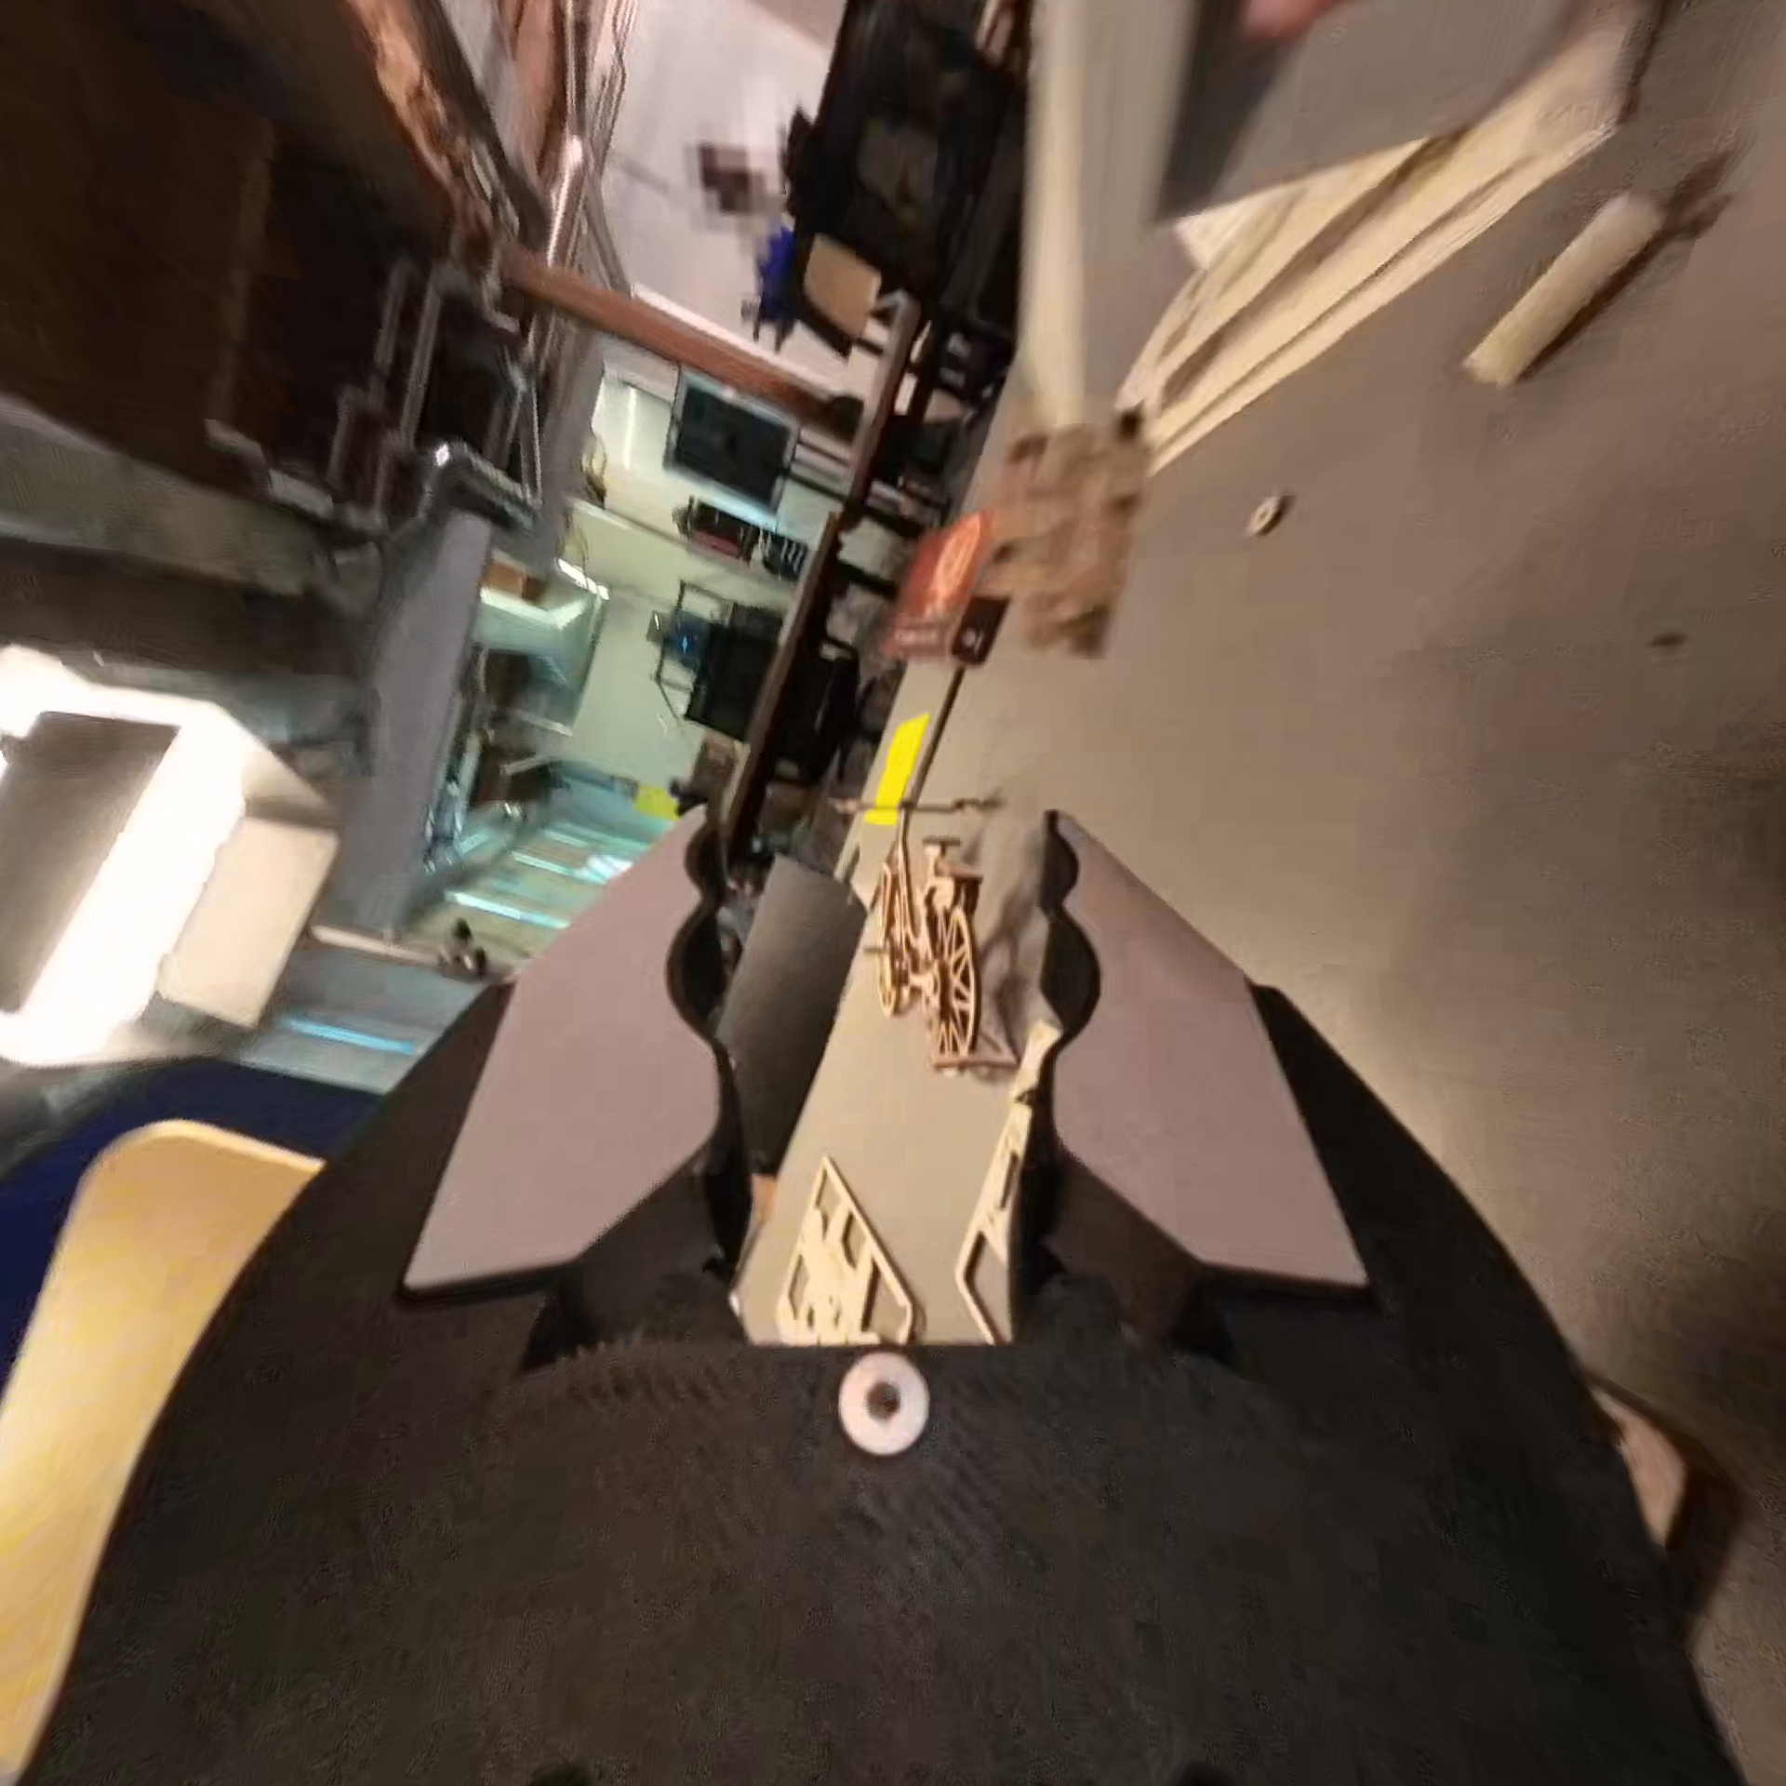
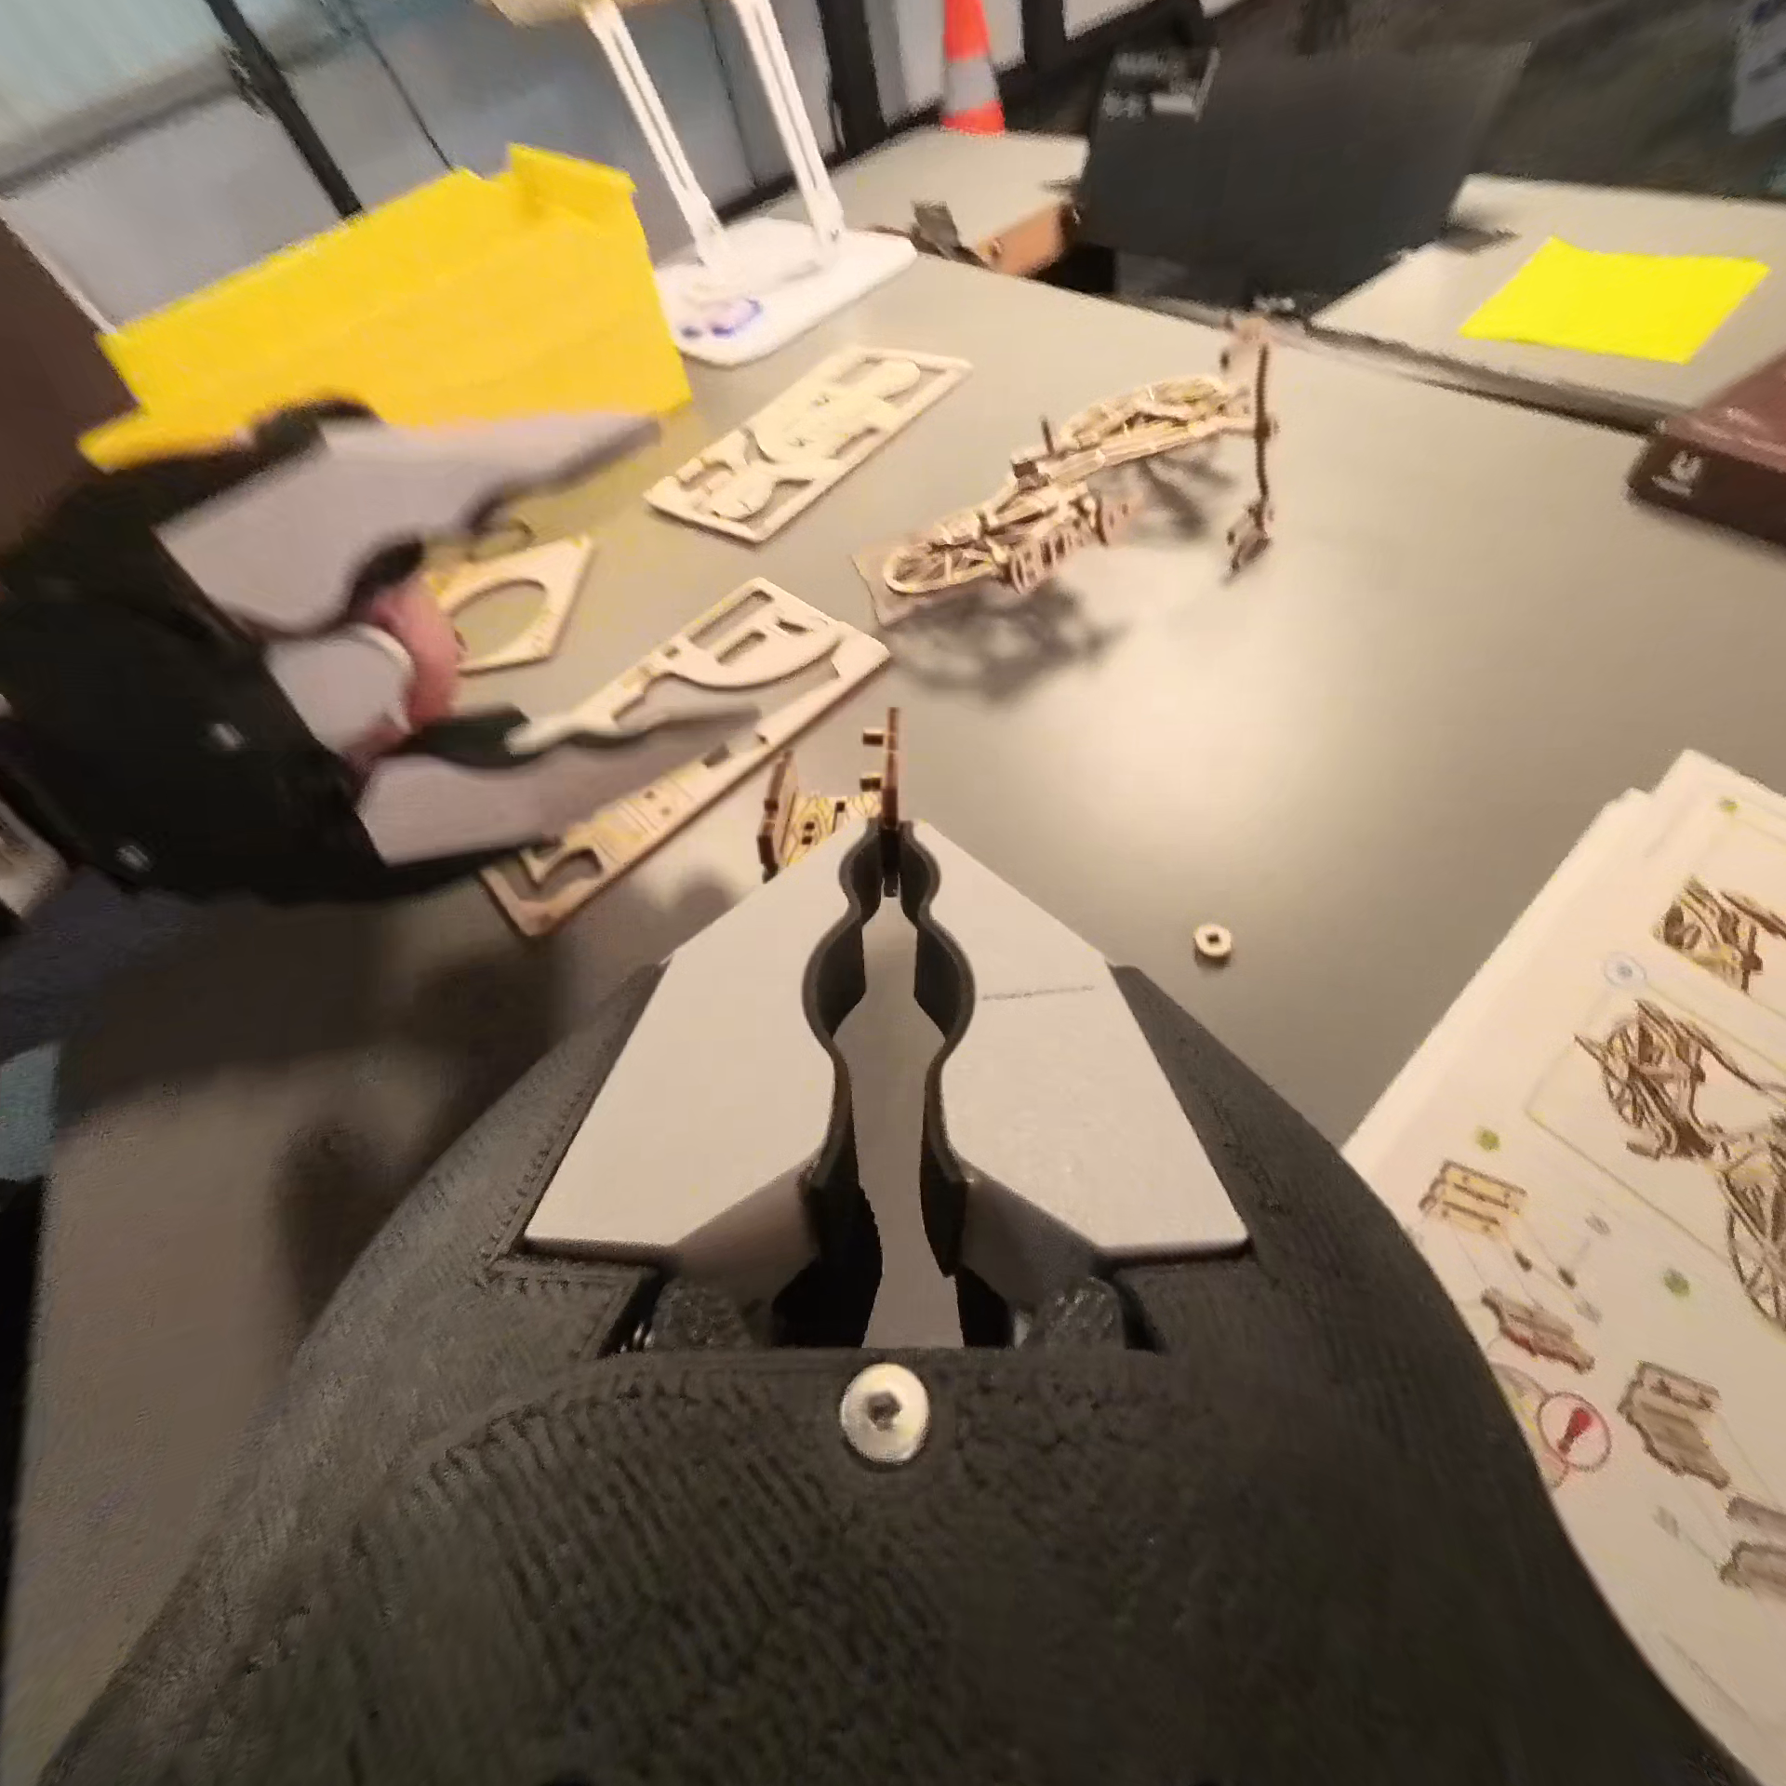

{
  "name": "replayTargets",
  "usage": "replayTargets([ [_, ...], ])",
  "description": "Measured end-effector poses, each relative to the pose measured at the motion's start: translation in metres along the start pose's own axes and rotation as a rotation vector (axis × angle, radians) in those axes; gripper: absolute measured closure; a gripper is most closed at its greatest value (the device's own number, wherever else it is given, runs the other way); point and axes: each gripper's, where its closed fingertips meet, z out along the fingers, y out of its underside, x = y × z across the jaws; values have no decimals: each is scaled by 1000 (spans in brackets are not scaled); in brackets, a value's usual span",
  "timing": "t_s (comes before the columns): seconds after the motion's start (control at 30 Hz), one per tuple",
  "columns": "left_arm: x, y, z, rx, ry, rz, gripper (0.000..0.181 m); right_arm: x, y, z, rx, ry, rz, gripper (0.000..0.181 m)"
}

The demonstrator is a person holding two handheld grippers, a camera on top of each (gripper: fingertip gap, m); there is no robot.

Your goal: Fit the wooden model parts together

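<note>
My right gripper [image 2: 887,843] is shut on the lower edge of a thin brown wooden part [image 2: 889,773], held upright and edge-on just above the grey table [image 2: 1256,725]. A small wooden sub-assembly [image 2: 797,817] sits just left of it; whether they are joined is unclear. The wooden bicycle model [image 2: 1063,503] rests farther back, and also shows in the left wrist view [image 1: 928,957]. My left gripper [image 1: 879,831] is open and empty, rolled on its side. In the right wrist view it [image 2: 696,580] hovers, blurred, over a cut-out wooden sheet [image 2: 715,667].
More cut-out sheets [image 2: 802,445] lie at the back left beside a yellow block [image 2: 435,309] and a white stand base [image 2: 773,280]. Instruction pages [image 2: 1643,1160] lie at the right, a small wooden ring [image 2: 1211,939] near them. A brown box [image 2: 1720,464] sits far right.
</note>
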Motion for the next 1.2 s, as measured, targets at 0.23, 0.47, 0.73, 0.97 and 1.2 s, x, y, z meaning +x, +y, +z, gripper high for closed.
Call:
replayTargets([
  [0.23, -28, 49, -3, -22, -15, -426, 125, 14, 46, 19, -200, 134, -116, 181],
  [0.47, -31, 49, -3, 35, 13, -604, 126, 18, 56, 14, -279, 126, -183, 146],
  [0.73, -64, 55, -17, 239, -86, -973, 126, 48, -45, -76, 440, 389, -369, 144],
  [0.97, -76, 49, -28, 354, -127, -1016, 133, 84, -51, -131, 665, 712, -480, 173],
  [1.2, -62, 23, -30, 419, -41, -952, 145, 94, -53, -114, 617, 673, -557, 180],
])
